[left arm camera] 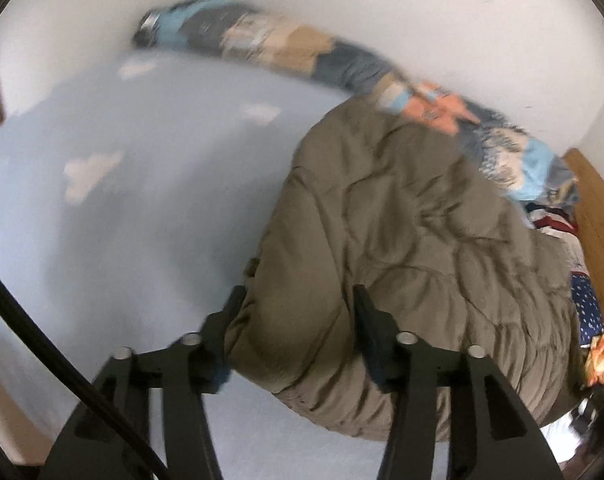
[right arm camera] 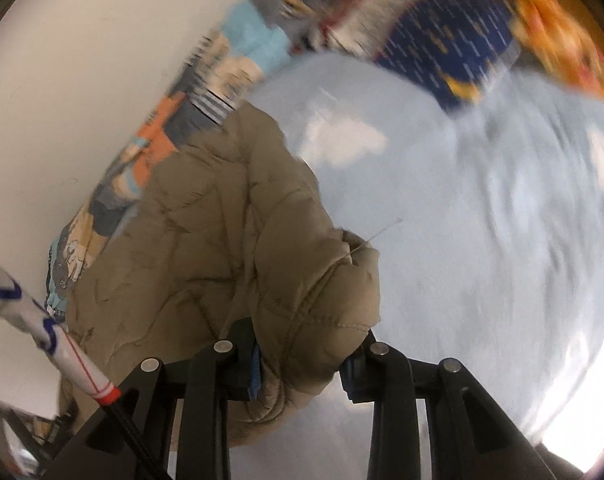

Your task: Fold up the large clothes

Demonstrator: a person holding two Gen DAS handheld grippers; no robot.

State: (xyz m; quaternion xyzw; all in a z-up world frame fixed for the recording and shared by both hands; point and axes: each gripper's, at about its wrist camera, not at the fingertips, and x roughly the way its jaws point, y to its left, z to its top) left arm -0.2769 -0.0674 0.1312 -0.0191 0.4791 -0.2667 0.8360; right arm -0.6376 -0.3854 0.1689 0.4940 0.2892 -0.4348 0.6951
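An olive-brown quilted puffer jacket (left arm camera: 402,248) lies bunched on a light blue bed sheet with white clouds (left arm camera: 122,200). My left gripper (left arm camera: 298,300) has its fingers spread around a thick fold of the jacket's near edge. In the right wrist view the same jacket (right arm camera: 230,232) hangs in front of the camera, and my right gripper (right arm camera: 302,344) has its fingers on either side of a padded jacket end. Both views are motion-blurred.
A rolled patchwork blanket (left arm camera: 286,48) runs along the white wall (left arm camera: 422,8) behind the jacket. Colourful pillows or bedding (right arm camera: 454,40) lie by a wooden headboard (left arm camera: 598,208). A white cable with a red band (right arm camera: 74,364) crosses the lower left of the right wrist view.
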